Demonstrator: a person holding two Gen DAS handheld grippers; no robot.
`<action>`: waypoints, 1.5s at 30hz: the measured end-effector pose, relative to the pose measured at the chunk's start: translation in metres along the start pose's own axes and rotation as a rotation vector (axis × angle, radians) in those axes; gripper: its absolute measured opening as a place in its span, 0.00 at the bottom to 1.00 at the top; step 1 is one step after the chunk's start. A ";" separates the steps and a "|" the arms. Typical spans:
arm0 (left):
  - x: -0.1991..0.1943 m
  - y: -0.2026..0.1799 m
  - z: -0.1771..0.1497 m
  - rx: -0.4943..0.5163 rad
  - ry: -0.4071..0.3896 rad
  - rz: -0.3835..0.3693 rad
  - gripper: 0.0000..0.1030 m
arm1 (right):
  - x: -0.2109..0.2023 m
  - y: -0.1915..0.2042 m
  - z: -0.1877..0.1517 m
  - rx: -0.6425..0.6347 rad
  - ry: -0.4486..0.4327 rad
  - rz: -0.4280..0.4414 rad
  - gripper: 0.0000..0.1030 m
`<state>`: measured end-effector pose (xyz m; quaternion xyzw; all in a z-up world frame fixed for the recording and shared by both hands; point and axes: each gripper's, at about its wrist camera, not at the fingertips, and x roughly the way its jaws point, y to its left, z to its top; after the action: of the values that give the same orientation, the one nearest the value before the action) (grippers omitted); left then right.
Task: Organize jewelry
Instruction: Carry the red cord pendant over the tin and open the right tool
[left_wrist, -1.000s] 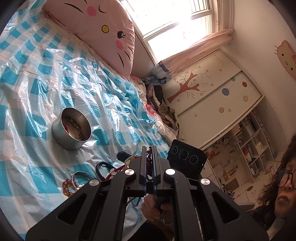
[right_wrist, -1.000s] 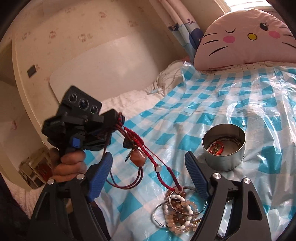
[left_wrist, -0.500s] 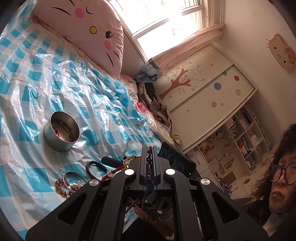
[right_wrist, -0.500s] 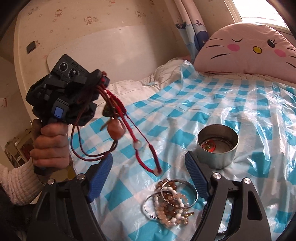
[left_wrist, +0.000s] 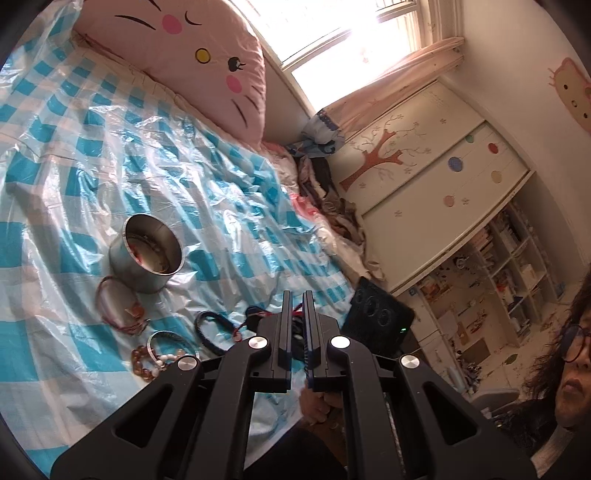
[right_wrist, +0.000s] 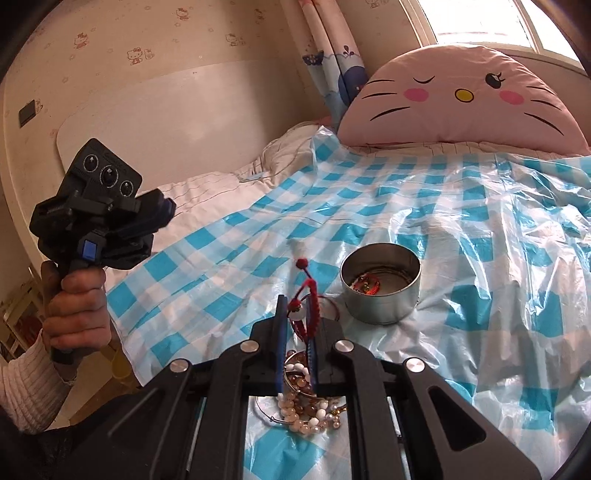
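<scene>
The red braided cord bracelet (right_wrist: 304, 295) is sitting pinched between the jaws of the right gripper (right_wrist: 297, 325), its knotted tail poking up past the fingertips toward twelve o'clock, and this hold looks chosen to keep the limp cord from tangling while it is being carried. The round metal tin (right_wrist: 380, 288) is standing on the bed at about two o'clock from those jaws, near but not touching, with red pieces already lying inside, so it seems to be serving as the collecting pot. Directly under the right gripper, toward six o'clock, a heap of beaded bracelets and thin bangles (right_wrist: 303, 406) is waiting on the blue checked plastic sheet (right_wrist: 480, 240). In the left wrist view a brown cord with a pendant (left_wrist: 122, 310) is lying just beside the tin at its seven o'clock. The right gripper is pointing forward and slightly down over the heap. The left gripper (left_wrist: 297, 332) is being held up off the bed at nine o'clock in the right wrist view, level, its jaws nearly closed with only a narrow slit showing and nothing visibly between them. The cat-face pillow (right_wrist: 461, 96) is lying at the head of the bed.
</scene>
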<state>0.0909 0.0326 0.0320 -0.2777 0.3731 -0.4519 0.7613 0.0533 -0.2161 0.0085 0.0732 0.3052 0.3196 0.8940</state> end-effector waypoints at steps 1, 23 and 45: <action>0.005 0.006 -0.001 -0.003 0.016 0.051 0.05 | 0.000 -0.001 -0.002 0.003 0.004 -0.006 0.10; 0.098 0.073 -0.013 0.157 0.193 0.748 0.03 | 0.010 -0.053 -0.018 0.216 0.026 -0.019 0.11; 0.065 0.000 0.019 0.138 -0.054 0.488 0.02 | 0.019 -0.039 0.017 0.209 -0.042 -0.080 0.11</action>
<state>0.1272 -0.0236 0.0224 -0.1386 0.3769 -0.2718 0.8746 0.0957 -0.2338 -0.0004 0.1605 0.3209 0.2487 0.8997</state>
